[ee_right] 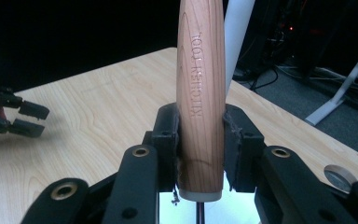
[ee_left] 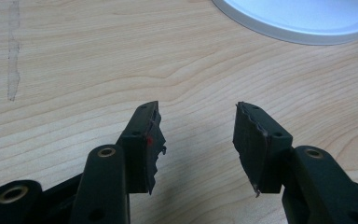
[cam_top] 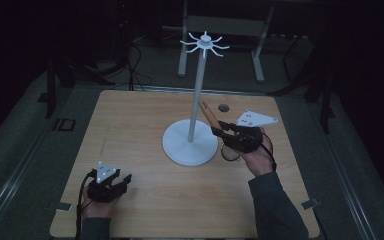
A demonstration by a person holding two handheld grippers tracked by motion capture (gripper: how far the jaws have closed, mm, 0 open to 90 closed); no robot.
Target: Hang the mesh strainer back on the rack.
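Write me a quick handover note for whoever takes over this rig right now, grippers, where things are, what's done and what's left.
Right gripper: shut on the wooden handle of a kitchen tool, stamped KITCHEN TOOL, held beside the white stand's pole, handle tilted up toward it.
Left gripper: open, holding nothing, low over the table at its near left corner.
White stand: upright mid-table, round base, hooks at the top all bare.
Done: tool picked up.
Left, probably: lift the tool and hang it on a hook. The tool's working end is hidden under the hand, so check for a hanging loop first.
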